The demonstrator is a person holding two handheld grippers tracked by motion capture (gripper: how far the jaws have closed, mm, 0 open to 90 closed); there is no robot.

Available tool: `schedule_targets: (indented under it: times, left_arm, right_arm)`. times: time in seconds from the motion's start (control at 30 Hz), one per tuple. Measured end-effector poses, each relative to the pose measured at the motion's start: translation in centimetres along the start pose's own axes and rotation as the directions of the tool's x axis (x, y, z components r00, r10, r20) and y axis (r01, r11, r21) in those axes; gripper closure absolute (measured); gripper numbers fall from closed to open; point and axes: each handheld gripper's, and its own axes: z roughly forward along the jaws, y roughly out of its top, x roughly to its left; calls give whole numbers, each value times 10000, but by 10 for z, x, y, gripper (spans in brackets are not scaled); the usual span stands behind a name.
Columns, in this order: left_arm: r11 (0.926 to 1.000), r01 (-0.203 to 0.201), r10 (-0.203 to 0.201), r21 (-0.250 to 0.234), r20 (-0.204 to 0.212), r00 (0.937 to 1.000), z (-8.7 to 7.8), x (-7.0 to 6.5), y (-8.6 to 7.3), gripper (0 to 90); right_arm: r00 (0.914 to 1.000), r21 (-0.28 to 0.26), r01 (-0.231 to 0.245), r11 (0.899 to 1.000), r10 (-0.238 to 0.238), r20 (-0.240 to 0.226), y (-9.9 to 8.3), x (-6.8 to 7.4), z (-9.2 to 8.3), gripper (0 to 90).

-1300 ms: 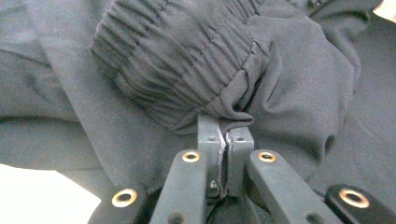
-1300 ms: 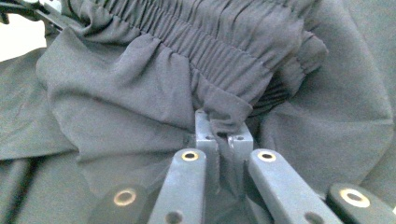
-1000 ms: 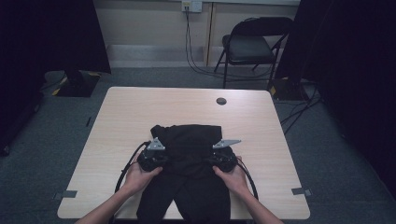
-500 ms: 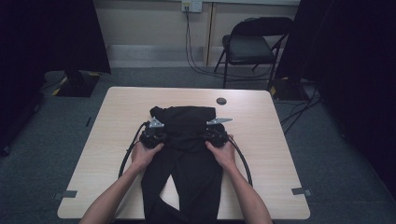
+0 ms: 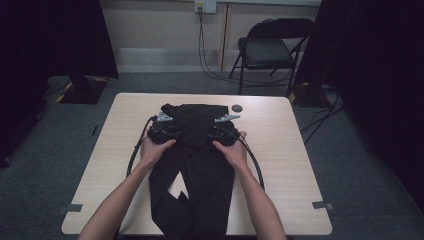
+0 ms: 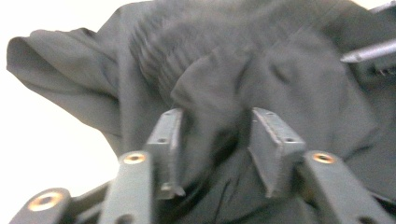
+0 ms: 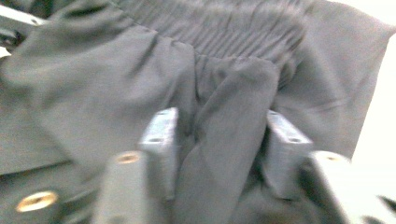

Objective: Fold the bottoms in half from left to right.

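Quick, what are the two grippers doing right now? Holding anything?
Left hand-held gripper: open, jaws just opened, a fold of the black trousers loose between them.
Right hand-held gripper: open too, just opened, trouser fold between, not pinched.

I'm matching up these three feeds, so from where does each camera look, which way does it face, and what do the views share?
High view: above the person's side, looking forward and down on the table; forearms, hands and both grippers show.
Left gripper view: on the left gripper, looking along its open jaws at the black trousers.
Right gripper view: on the right gripper, looking along its open jaws at the same cloth.
Shared: all three show the trousers.
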Motion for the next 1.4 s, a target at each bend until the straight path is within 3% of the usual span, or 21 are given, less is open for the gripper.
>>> schedule_targets:
  times: [0.1,0.13,0.17,0.2,0.27,0.3,0.33,0.37,0.4,0.43,0.47,0.5,0.6,0.63,0.8,0.83,0.9,1.07,1.27,1.37,1.4]
  left_arm:
    - [9977,-259,281,-629,336,9990,-27,-11,1,507]
    - [9957,-464,495,-797,380,9980,-36,-17,-2,507]
    - [9943,-656,722,-846,777,9944,-49,-28,-9,558]
    - [9943,-656,722,-846,777,9944,-49,-28,-9,565]
    - [9911,-1153,1233,-667,1317,9836,-60,-44,-21,606]
    - [9915,-1263,1301,-328,1807,9749,-63,-57,-31,628]
    - [9915,-1263,1301,-328,1807,9749,-63,-57,-31,628]
    - [9902,-1395,1366,-2,2037,9695,-64,-66,-39,628]
    - [9838,-1760,1653,351,2054,9646,-64,-76,-45,628]
    - [9824,-1802,1652,491,2222,9609,-64,-81,-48,614]
    - [9764,-2075,1886,604,2307,9546,-65,-86,-52,614]
    - [9690,-2319,2063,850,2375,9492,-67,-92,-60,597]
    - [9683,-2380,2126,766,2480,9451,-70,-95,-67,574]
    - [9533,-2849,2574,999,2240,9400,-70,-99,-71,567]
    - [9562,-2645,2339,1255,2156,9481,-58,-99,-78,537]
    - [9544,-2703,2413,1271,2053,9485,-56,-99,-78,535]
    - [9604,-2617,2355,959,2227,9460,-54,-100,-77,491]
    - [9580,-2702,2465,965,2050,9472,-50,-102,-78,465]
    - [9573,-2716,2520,988,1749,9518,-50,-103,-78,465]
    - [9477,-3021,2861,1029,1455,9471,-51,-107,-77,488]
    - [9488,-2993,2837,1015,1435,9481,-51,-108,-77,488]
  right_arm:
    - [9999,-813,68,9967,-75,-81,-3,7,-44,394]
    - [9999,-813,68,9967,-75,-81,-3,7,-44,394]
    - [9993,-819,238,9964,-261,-271,-12,11,-67,392]
    - [9993,-819,238,9964,-261,-271,-12,11,-67,392]
    - [9989,-701,240,9972,-267,-379,-26,17,-87,404]
    - [9978,-445,362,9984,-386,-534,-43,25,-101,396]
    - [9978,-445,362,9984,-386,-534,-43,25,-101,396]
    - [9972,-320,519,9981,-535,-526,-50,28,-106,394]
    - [9966,-169,484,9987,-494,-656,-62,34,-114,391]
    - [9961,-161,371,9992,-382,-795,-81,40,-126,381]
    - [9961,-161,371,9992,-382,-795,-81,40,-126,381]
    - [9957,201,347,9992,-328,-866,-96,47,-132,360]
    - [9939,420,585,9974,-543,-961,-107,54,-136,359]
    - [9923,497,766,9958,-713,-1009,-116,59,-139,349]
    - [9905,739,958,9926,-878,-1057,-123,64,-135,341]
    - [9896,818,1104,9905,-1019,-1018,-123,65,-133,341]
    - [9877,1032,1301,9861,-1199,-1000,-124,68,-127,341]
    - [9833,1013,1745,9794,-1679,-708,-126,66,-125,347]
    - [9854,976,1701,9806,-1693,-167,-132,43,-134,349]
    - [9882,954,1488,9843,-1514,215,-135,23,-138,349]
    - [9882,954,1488,9843,-1514,215,-135,23,-138,349]
